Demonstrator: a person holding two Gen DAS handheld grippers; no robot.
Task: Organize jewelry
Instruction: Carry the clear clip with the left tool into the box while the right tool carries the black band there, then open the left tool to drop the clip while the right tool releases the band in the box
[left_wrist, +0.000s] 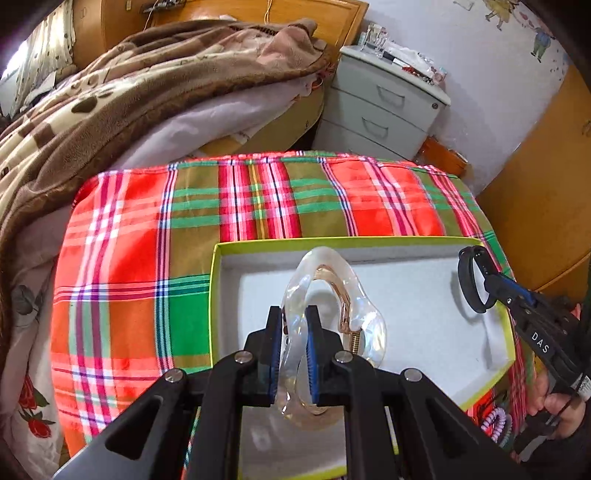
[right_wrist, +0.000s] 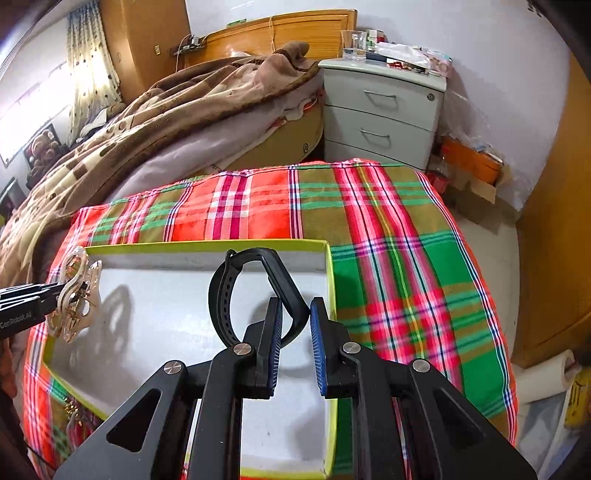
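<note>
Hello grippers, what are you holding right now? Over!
Left gripper shut on clear hair claw clip. Right gripper shut on black smartwatch band. Both over the white-lined box. Nothing in the way.

Red, green and olive plaid tablecloth (right_wrist: 388, 240); lime-edged box (right_wrist: 207, 246) with white lining; clear hair claw (left_wrist: 332, 306); black wristband (right_wrist: 240, 288); brown blanket (left_wrist: 110, 96).

I am working in a home bedroom: rumpled brown blanket (right_wrist: 177, 110) on a wooden-headboard bed (right_wrist: 295, 29), cluttered nightstand (right_wrist: 384, 107), curtained window (right_wrist: 92, 62).
</note>
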